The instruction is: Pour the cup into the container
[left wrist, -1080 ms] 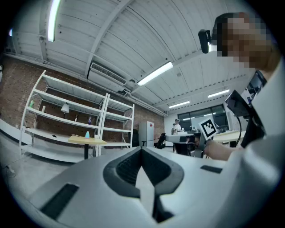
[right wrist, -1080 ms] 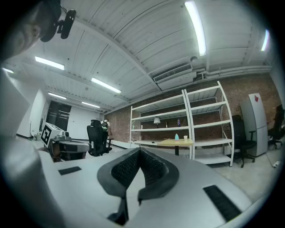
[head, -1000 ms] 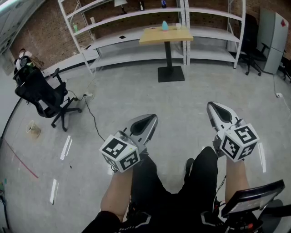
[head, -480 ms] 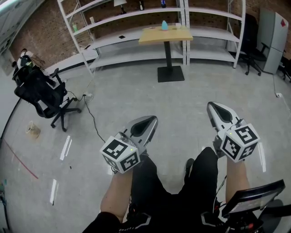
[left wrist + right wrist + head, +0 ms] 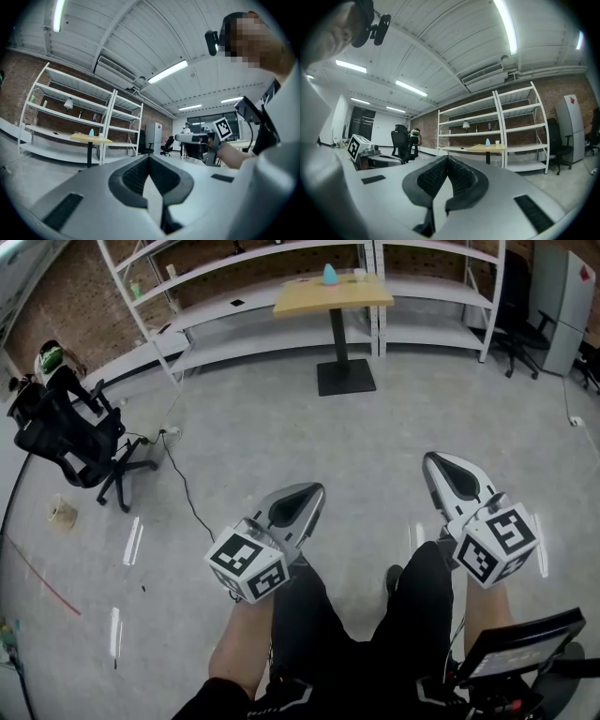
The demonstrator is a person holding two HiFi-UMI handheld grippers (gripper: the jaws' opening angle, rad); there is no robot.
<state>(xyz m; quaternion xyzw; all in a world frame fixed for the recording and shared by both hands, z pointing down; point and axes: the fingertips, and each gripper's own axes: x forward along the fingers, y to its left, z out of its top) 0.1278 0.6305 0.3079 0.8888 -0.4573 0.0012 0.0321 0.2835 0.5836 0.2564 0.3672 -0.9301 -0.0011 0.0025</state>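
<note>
- The bench [image 5: 319,298] has slid up-frame since a second ago; you're still well apart, pour unstarted.
- Your left tongs [image 5: 309,495] and right tongs [image 5: 439,465] are both closed, empty; smooth grey plastic, ribbed black pads [image 5: 432,178].
- Small white cup [image 5: 497,142] at the wooden bench's far edge, beside a rounded teal thing [image 5: 487,141].

A wooden pedestal table [image 5: 333,293] on the grey floor [image 5: 281,446] carries a teal object [image 5: 330,275] and a white cup [image 5: 497,142].
</note>
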